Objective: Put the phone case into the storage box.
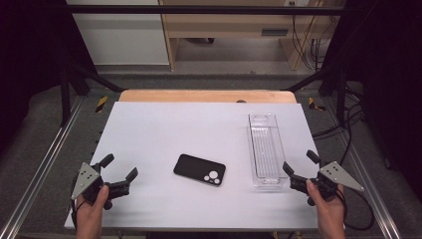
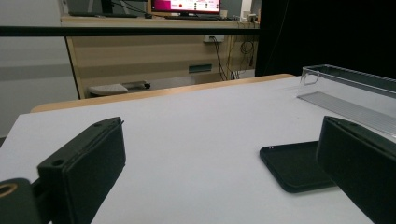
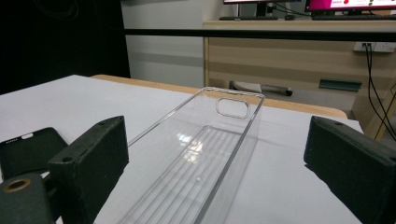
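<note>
A black phone case [image 1: 199, 170] lies flat near the middle of the white worktop [image 1: 164, 129], back side up. Its long axis runs slanted across the worktop, and the end with the white camera rings points to the right and a little toward the person. It looks matte and smooth, a rectangle with rounded corners. Just to its right stands a clear plastic tray [image 1: 265, 149], long and narrow, with a ribbed floor and a handle cut-out in the far wall; its long axis runs away from the person and nothing lies in it. The left tongs [image 1: 120, 174] are released, wide apart, near the front left corner. The right tongs [image 1: 300, 163] are also released, just beside the tray's near end.
</note>
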